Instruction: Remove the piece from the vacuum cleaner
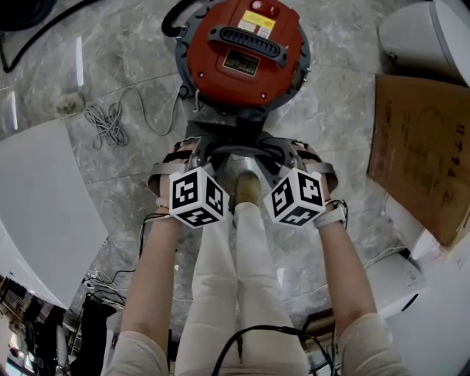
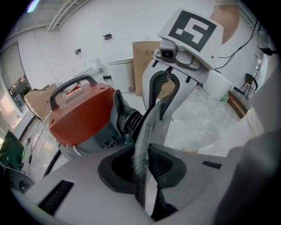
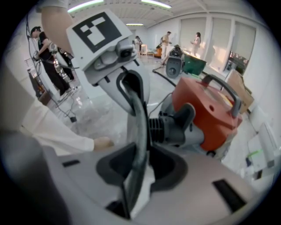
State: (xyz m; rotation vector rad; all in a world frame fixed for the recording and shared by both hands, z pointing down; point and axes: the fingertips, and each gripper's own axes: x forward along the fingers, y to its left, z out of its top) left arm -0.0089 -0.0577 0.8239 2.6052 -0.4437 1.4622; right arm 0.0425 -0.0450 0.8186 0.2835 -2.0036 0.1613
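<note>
At the front of the red vacuum cleaner (image 1: 242,51), low on the marble floor (image 1: 125,66), the grey piece (image 2: 149,127) sits plugged into the black ribbed socket (image 2: 131,119), and we hold it from both sides. Our left gripper (image 2: 141,173) is pinched narrow on its thin edge. Our right gripper (image 3: 138,169) stands slightly wider but clamps the same edge.

We judge the main risk to be that edge sliding out of the pads if we pull before the joint gives, since so little of it is gripped. Uneven pulling could also cock the piece in the socket and jam it, or drag the whole cleaner across the smooth floor.

As for writing, we see a yellow label (image 1: 258,22) and a dark plate (image 1: 241,62) on the lid, but nothing on them is legible. The cardboard (image 1: 422,147) shows only faint marks.
</note>
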